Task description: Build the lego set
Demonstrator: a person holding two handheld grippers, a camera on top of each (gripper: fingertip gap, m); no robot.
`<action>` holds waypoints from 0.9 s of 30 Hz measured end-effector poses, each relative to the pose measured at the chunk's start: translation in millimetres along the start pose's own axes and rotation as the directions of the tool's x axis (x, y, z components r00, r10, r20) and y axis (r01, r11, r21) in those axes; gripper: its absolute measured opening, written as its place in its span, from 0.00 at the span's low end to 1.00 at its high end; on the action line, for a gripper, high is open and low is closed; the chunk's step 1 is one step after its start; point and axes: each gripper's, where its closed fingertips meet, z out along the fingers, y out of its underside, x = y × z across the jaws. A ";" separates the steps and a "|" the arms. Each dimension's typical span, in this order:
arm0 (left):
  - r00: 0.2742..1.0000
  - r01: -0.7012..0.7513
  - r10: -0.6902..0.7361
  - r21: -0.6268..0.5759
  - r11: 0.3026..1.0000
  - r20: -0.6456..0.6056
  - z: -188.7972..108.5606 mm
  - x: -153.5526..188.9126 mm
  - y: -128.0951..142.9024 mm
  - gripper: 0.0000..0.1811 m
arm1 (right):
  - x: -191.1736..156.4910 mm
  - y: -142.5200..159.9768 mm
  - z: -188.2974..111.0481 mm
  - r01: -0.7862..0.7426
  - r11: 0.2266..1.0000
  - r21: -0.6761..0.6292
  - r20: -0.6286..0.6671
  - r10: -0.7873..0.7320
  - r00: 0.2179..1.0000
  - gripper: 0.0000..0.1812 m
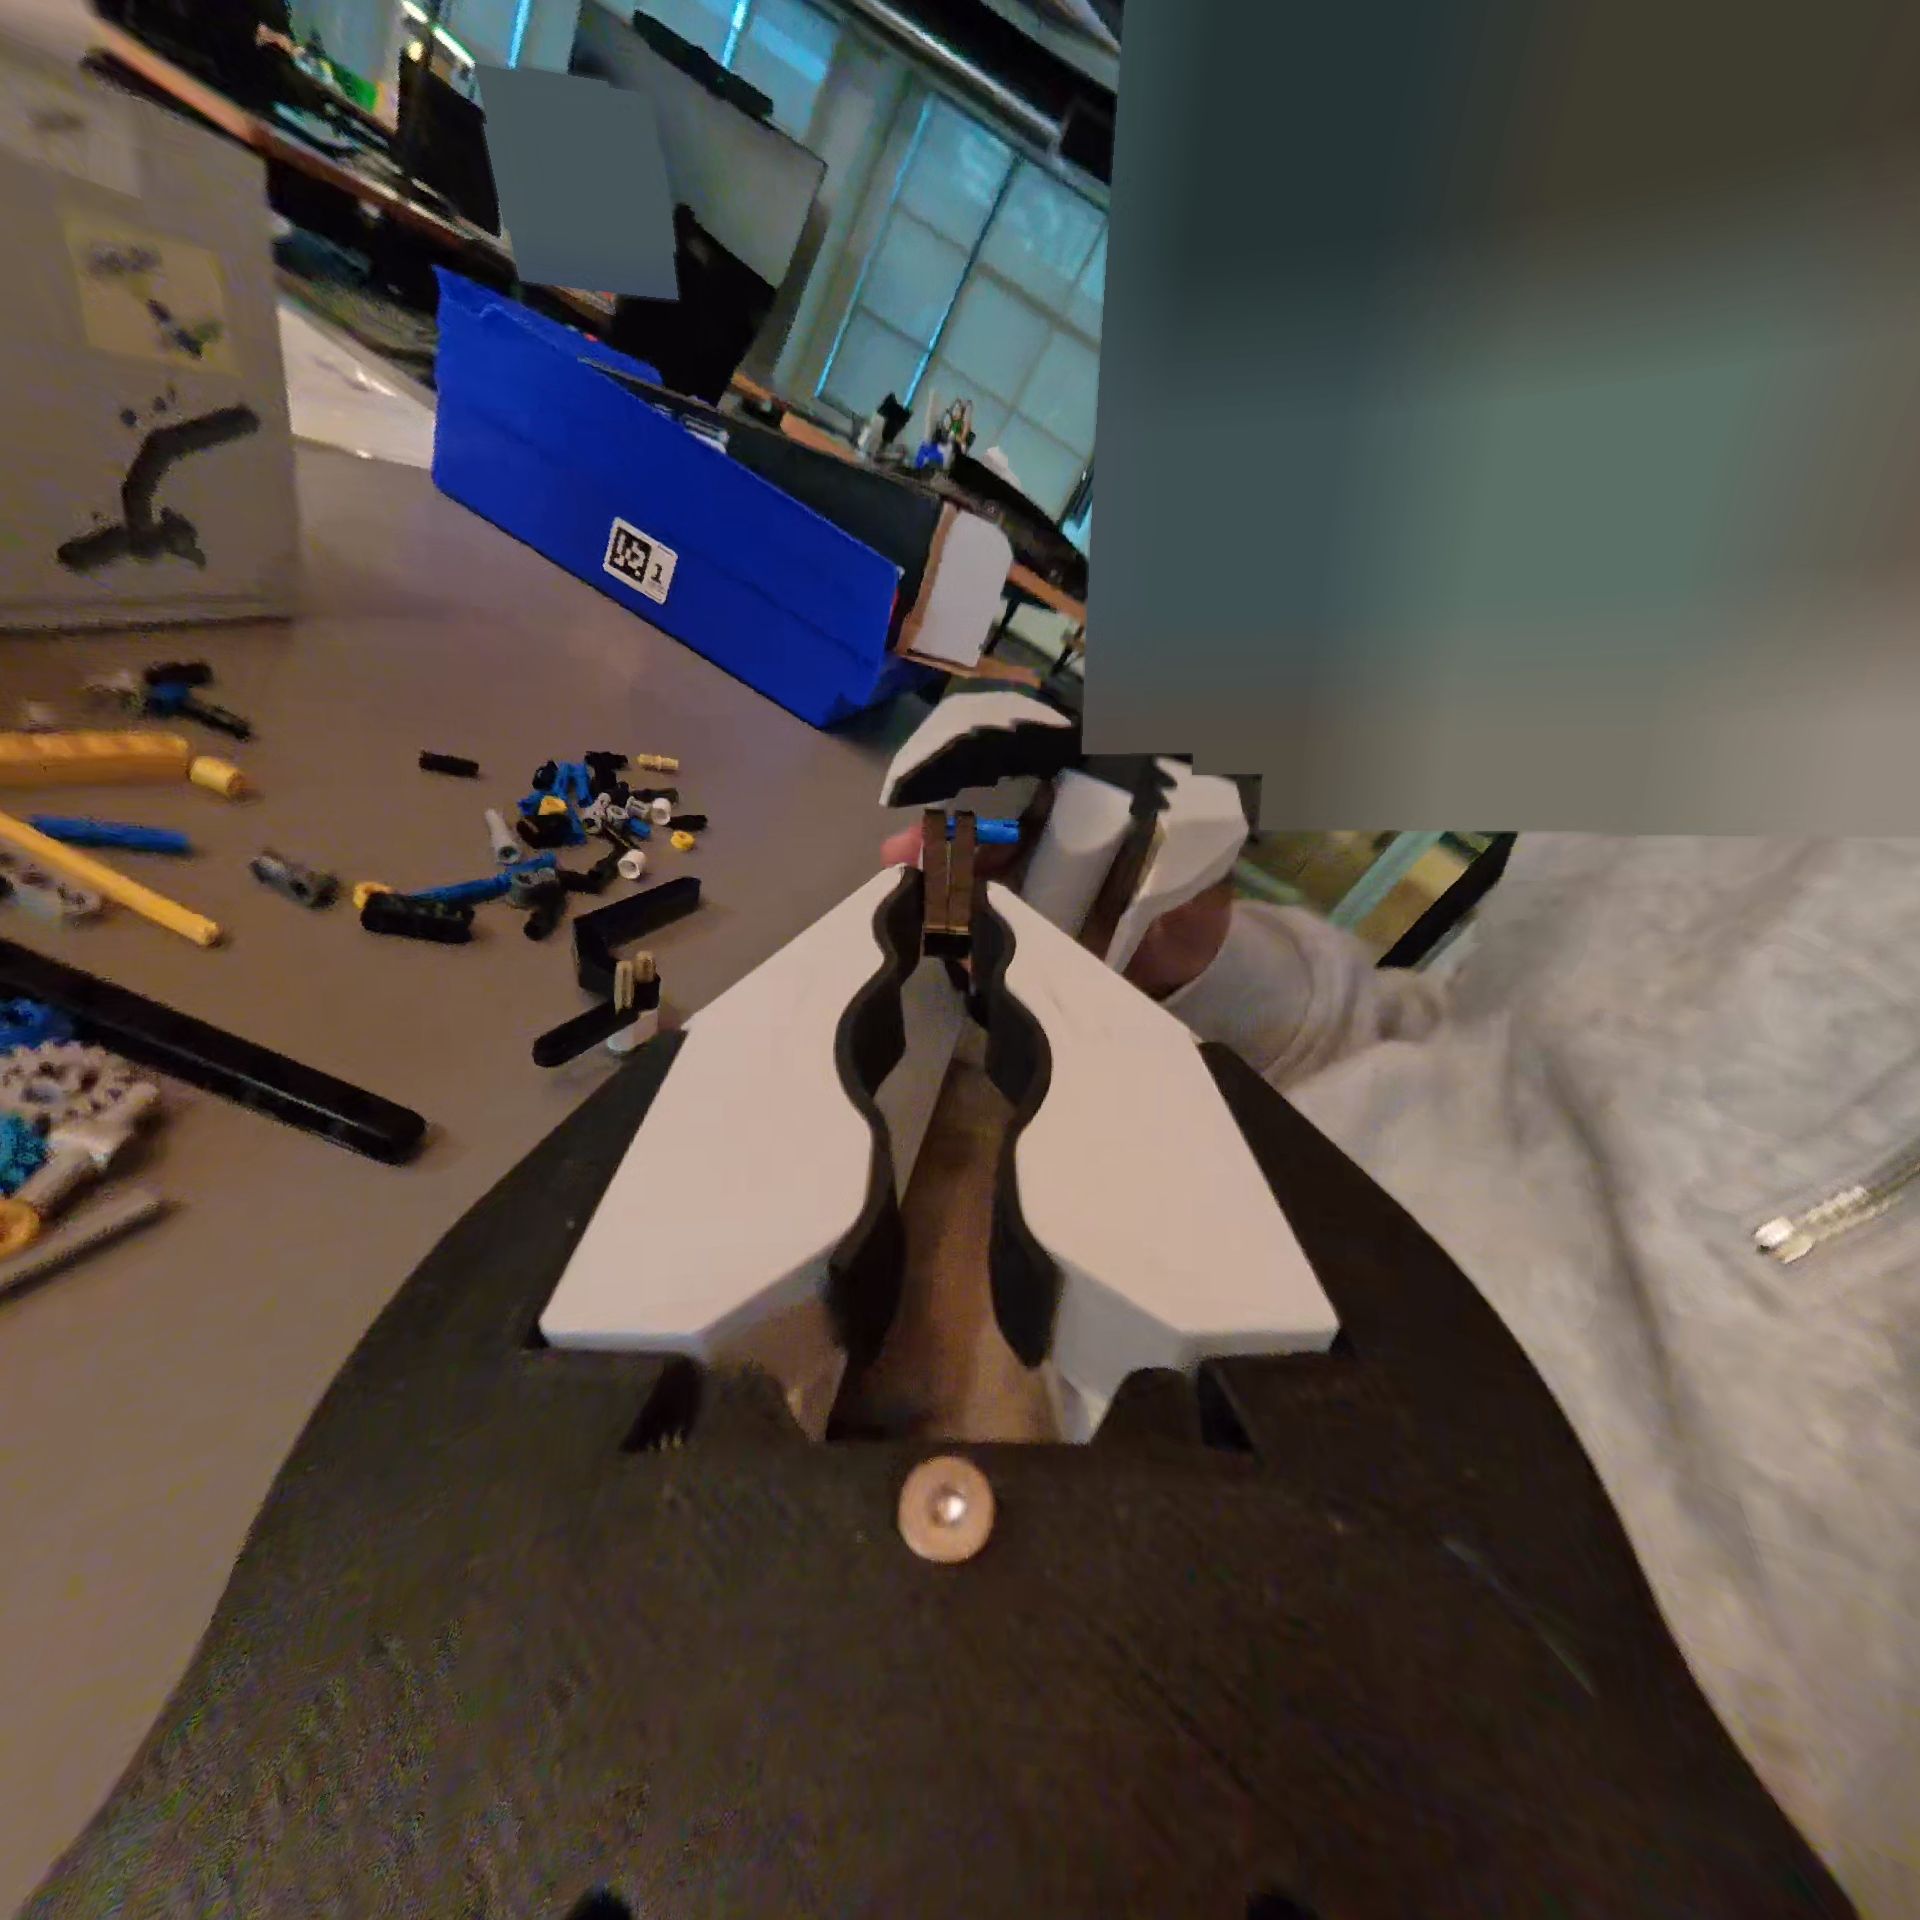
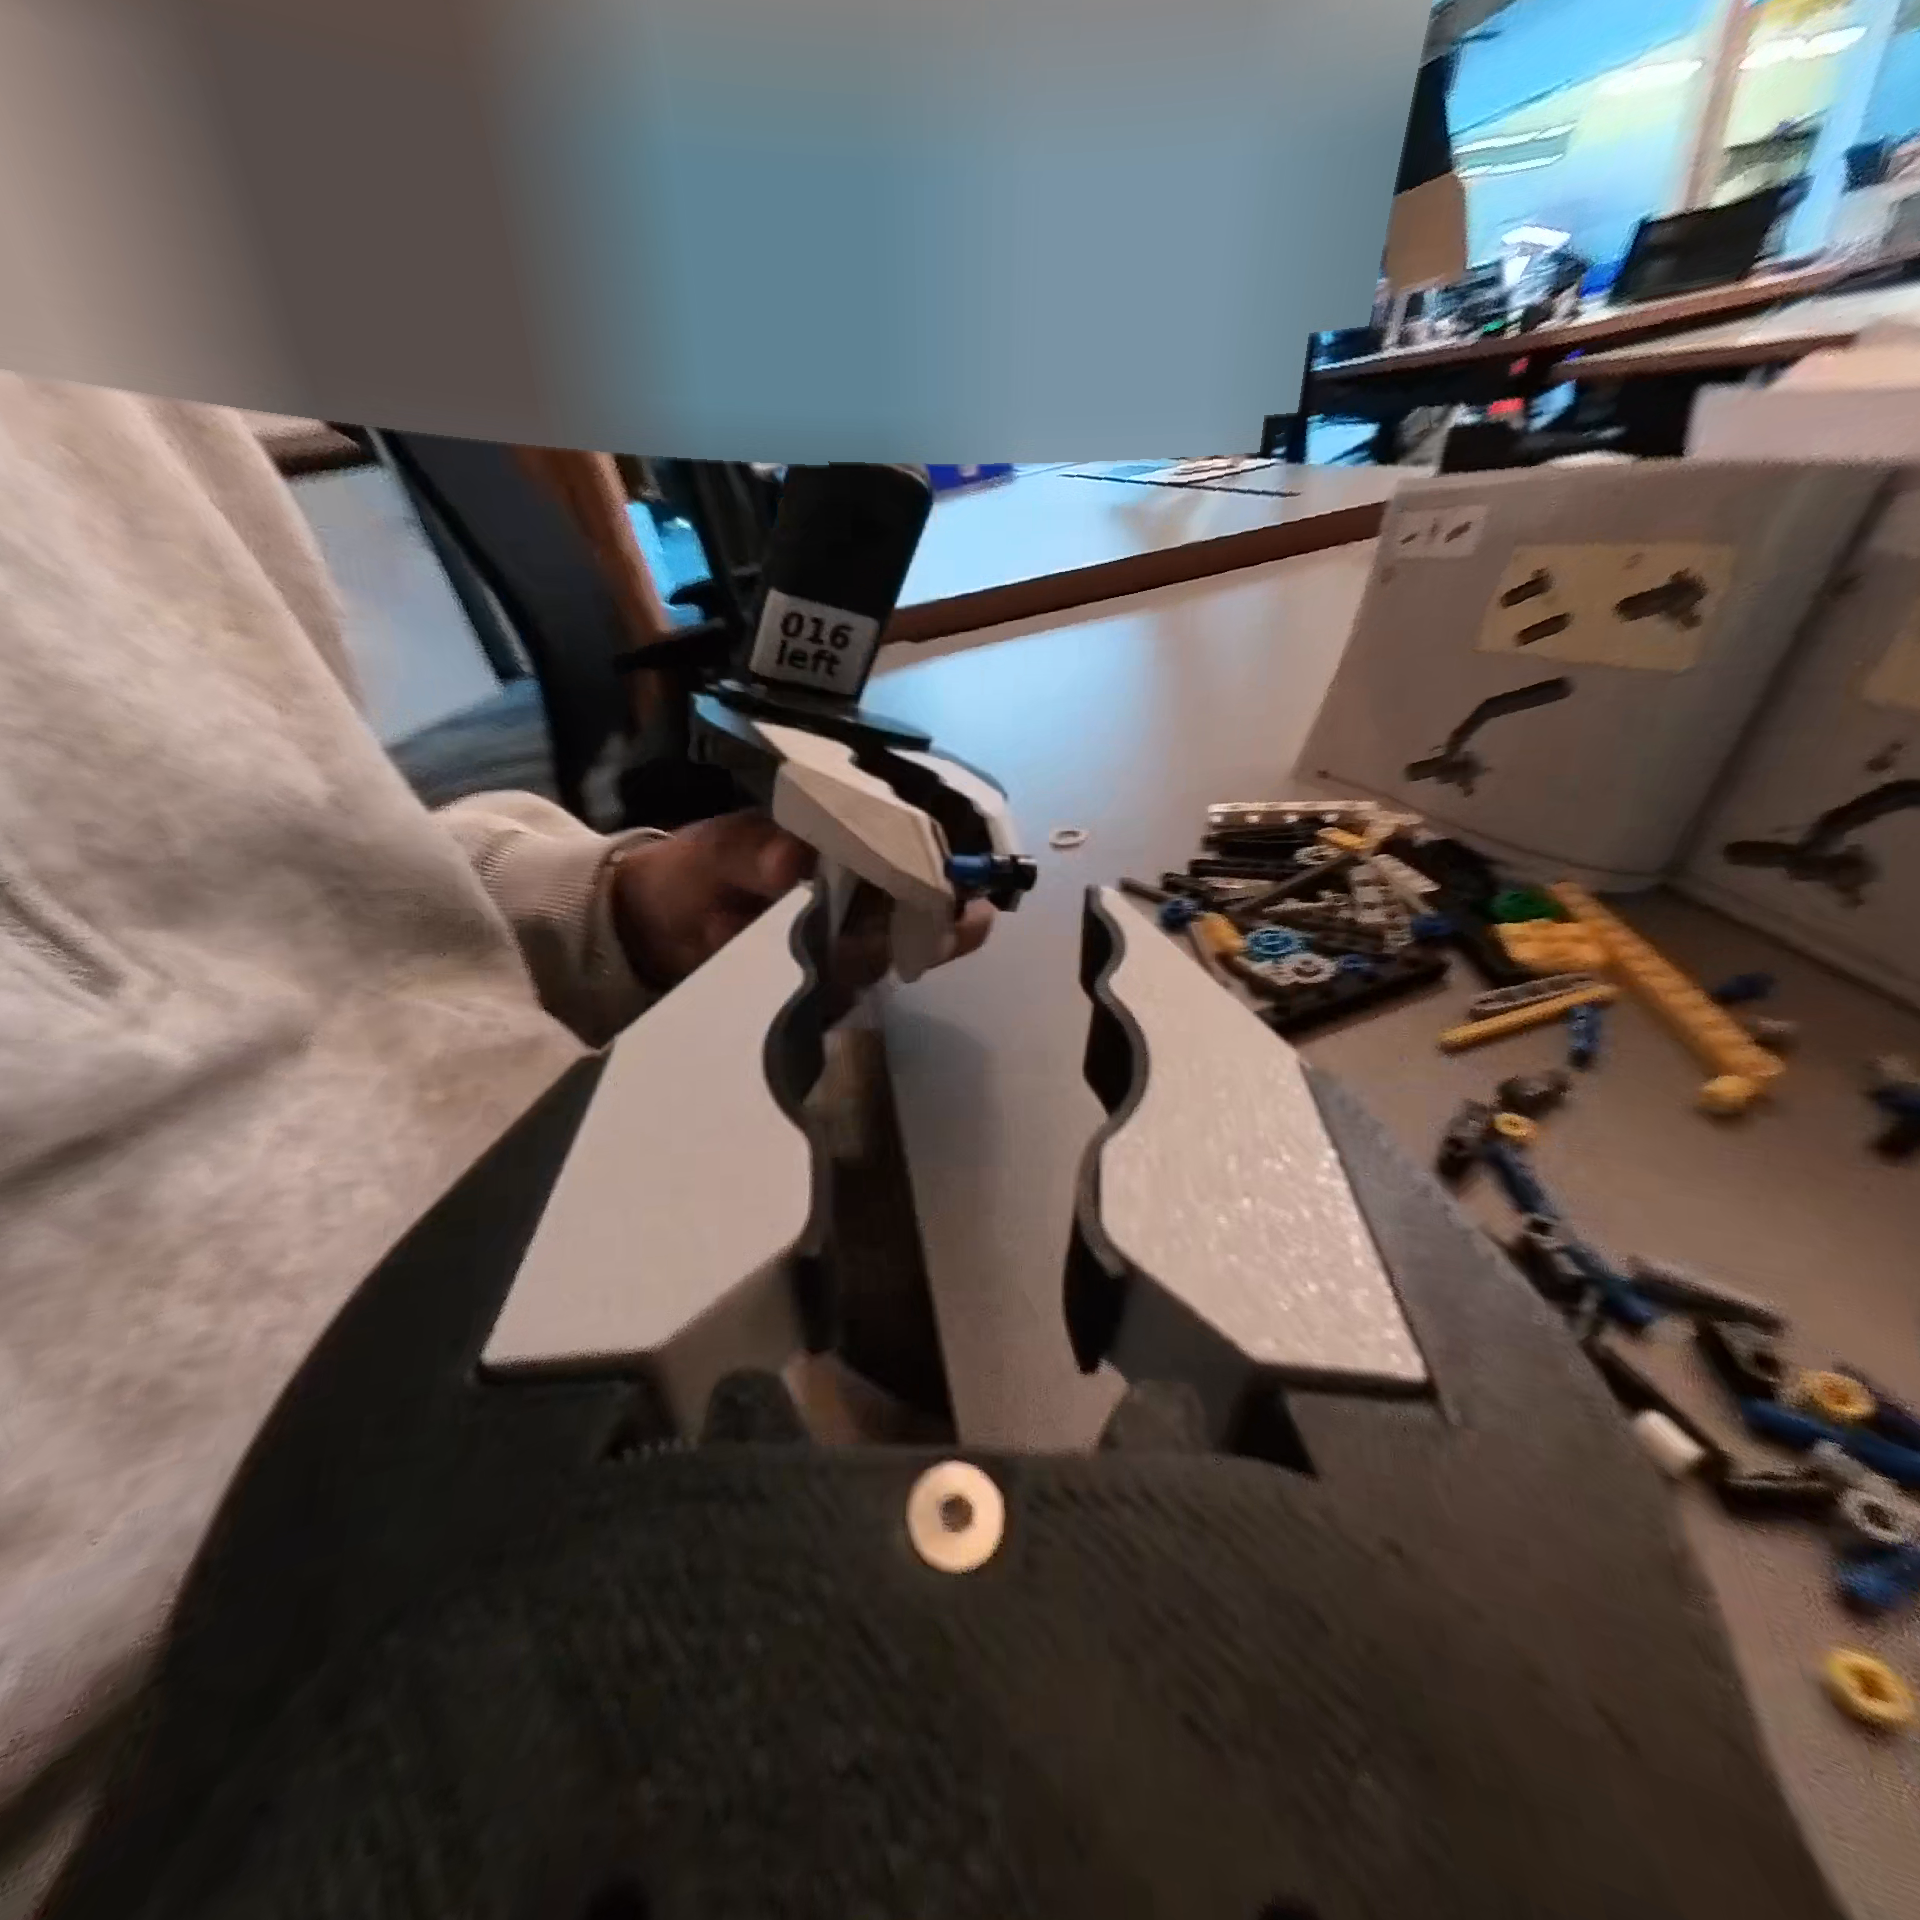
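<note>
My left gripper (image 1: 948,883) is shut on a small lego piece (image 1: 948,896), a black and tan part with a blue pin (image 1: 994,828) at its far end. It holds the piece in the air above the table edge. The same gripper shows in the right wrist view (image 2: 940,868) with the blue and black piece (image 2: 987,871) sticking out of its tip. My right gripper (image 2: 951,909) is open and empty, its fingers just beside the held piece. It also shows in the left wrist view (image 1: 1081,800), right behind the piece.
Loose lego pieces (image 1: 582,831) lie scattered on the grey table (image 1: 416,675), with a long black beam (image 1: 208,1049) and yellow beams (image 2: 1662,997). A blue bin (image 1: 665,499) and upright instruction sheets (image 2: 1558,675) stand behind. A person's grey sleeve (image 2: 208,831) is close. The tips of both grippers are at nearly the same place.
</note>
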 end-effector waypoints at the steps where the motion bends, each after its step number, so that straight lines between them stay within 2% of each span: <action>1: 0.999 -0.052 0.052 -0.017 0.999 0.000 0.6 2.7 2.2 0.04 | -2.0 -0.3 -0.9 -0.033 0.999 0.008 0.030 0.033 0.999 0.25; 5: 0.983 -0.178 0.177 -0.028 0.984 -0.047 2.2 18.3 5.0 0.04 | -10.4 -6.5 -6.0 -0.063 0.997 0.048 0.104 0.057 0.993 0.18; 11: 0.973 -0.216 0.213 -0.021 0.976 -0.089 2.4 25.7 7.5 0.04 | -21.8 -4.9 -8.6 -0.040 0.999 0.035 0.163 0.034 0.986 0.10; 22: 0.963 -0.248 0.244 -0.024 0.969 -0.111 4.1 29.3 11.6 0.04 | -26.8 -5.9 -7.8 -0.045 0.998 0.041 0.193 0.037 0.980 0.09; 27: 0.958 -0.268 0.265 -0.012 0.963 -0.110 4.5 31.2 10.5 0.04 | -25.0 -7.0 -8.4 -0.056 0.997 0.049 0.190 0.046 0.981 0.13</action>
